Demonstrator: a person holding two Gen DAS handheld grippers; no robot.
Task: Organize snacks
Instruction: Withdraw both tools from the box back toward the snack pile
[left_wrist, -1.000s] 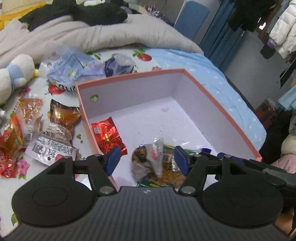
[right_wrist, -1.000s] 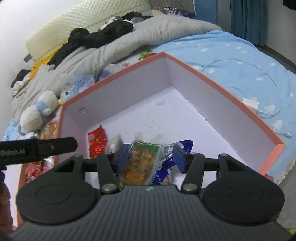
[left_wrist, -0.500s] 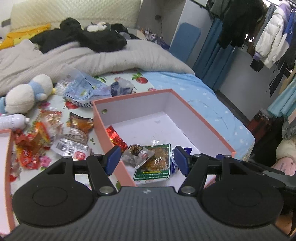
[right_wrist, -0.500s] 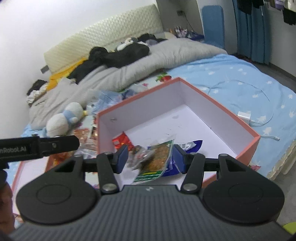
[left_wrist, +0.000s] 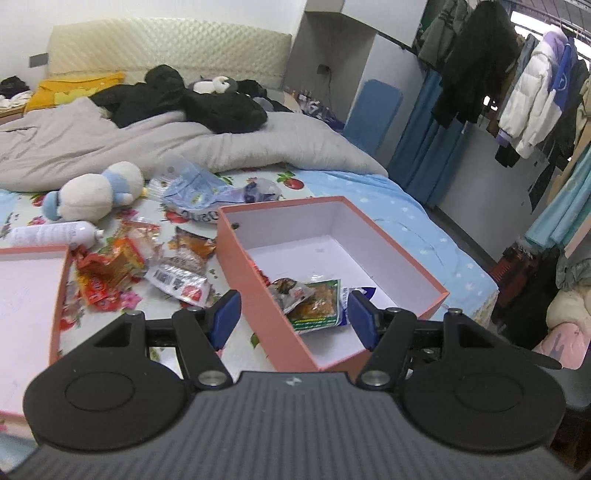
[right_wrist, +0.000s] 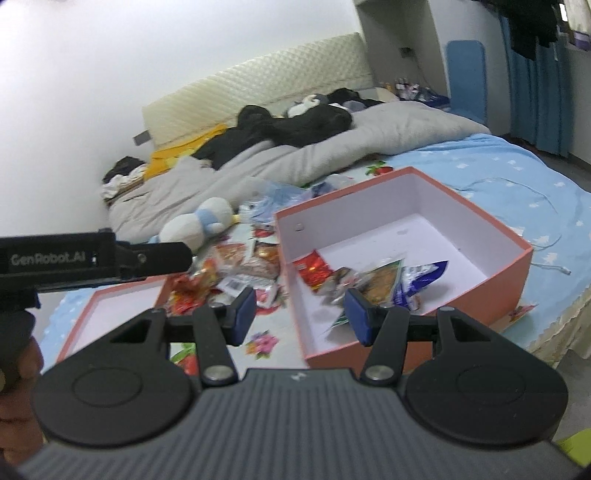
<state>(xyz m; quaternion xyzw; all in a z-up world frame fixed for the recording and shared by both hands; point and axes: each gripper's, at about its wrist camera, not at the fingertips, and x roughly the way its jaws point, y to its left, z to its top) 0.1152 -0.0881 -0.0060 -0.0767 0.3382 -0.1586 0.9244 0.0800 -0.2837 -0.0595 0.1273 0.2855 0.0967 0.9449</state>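
Note:
A pink box with a white inside sits on the bed; it also shows in the right wrist view. In it lie a green-edged snack packet, a red packet, a blue packet and a crumpled wrapper. More snack packets lie loose on the floral sheet left of the box. My left gripper is open and empty, held above the box's near corner. My right gripper is open and empty above the box's near left wall.
A pink lid lies at the left, also in the right wrist view. A plush toy, a white bottle, clear bags and a grey duvet lie behind. A white cable runs right of the box.
Both grippers have pulled back and up from inside the box; both stayed open. The packets that lay between the fingers stay in the box.

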